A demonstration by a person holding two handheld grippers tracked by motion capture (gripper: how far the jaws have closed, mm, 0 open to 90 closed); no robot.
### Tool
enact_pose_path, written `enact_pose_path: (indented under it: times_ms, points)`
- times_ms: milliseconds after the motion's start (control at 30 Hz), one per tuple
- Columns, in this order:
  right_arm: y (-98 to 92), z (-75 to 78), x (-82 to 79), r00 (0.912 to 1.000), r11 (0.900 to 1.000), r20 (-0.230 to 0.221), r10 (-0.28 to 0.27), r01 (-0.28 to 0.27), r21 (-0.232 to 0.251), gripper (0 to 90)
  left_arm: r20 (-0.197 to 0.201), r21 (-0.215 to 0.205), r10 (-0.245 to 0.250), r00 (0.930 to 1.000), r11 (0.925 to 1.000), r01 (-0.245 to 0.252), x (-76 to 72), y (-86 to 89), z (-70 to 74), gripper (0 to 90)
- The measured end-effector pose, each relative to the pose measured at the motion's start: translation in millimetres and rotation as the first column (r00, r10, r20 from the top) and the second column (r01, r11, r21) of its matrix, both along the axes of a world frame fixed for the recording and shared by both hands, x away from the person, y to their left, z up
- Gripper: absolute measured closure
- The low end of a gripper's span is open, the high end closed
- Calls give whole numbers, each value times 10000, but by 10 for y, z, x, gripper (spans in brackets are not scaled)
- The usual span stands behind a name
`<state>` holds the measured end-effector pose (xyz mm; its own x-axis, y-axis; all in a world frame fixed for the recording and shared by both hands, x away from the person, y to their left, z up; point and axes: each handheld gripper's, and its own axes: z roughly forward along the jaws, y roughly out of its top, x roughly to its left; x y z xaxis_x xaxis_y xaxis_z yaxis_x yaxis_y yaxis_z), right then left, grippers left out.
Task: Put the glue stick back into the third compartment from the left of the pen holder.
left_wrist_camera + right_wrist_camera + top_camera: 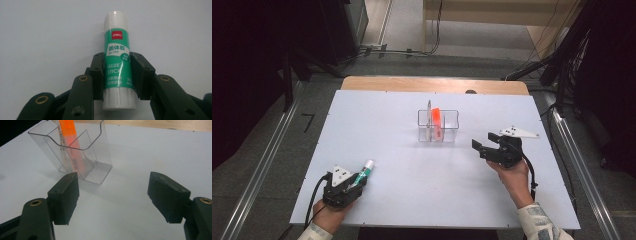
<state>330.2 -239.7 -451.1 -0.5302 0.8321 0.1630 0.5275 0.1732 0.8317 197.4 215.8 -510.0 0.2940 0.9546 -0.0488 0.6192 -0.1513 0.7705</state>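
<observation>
At the lower left of the high view the left gripper (356, 186) is clamped low on the glue stick (363, 174), which could tip or slip when lifted toward the clear holder (438, 125), while the right gripper (482, 146) waits with jaws apart.

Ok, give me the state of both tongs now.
Left tongs: shut on the glue stick.
Right tongs: open, holding nothing.

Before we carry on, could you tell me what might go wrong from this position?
The left gripper pinches only the lower half of the green-and-white glue stick, so the stick may pivot or slip. The clear plastic compartment holder already has an orange marker leaning in it; dropping the stick in could knock it or tip the light holder.
</observation>
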Motion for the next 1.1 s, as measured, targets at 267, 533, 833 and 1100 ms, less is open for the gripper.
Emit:
enact_pose_path:
  times_ms: [267,533,833,1100]
  points:
    - [-3,-1,0,10000,10000,27,-8,8,0,239,544,-362,137,9984,9993,-118,8,-25,70,654]
    - [9,-6,2,10000,10000,27,22,-22,-14,239,900,-659,1,9959,9978,59,57,-133,142,653]
    - [33,-13,3,10000,10000,16,79,-79,-39,239,1347,-1014,-402,9901,9934,542,215,-409,271,654]
    - [19,-13,1,10000,10000,19,80,-80,-25,239,1526,-1180,-599,9865,9899,783,351,-606,329,654]
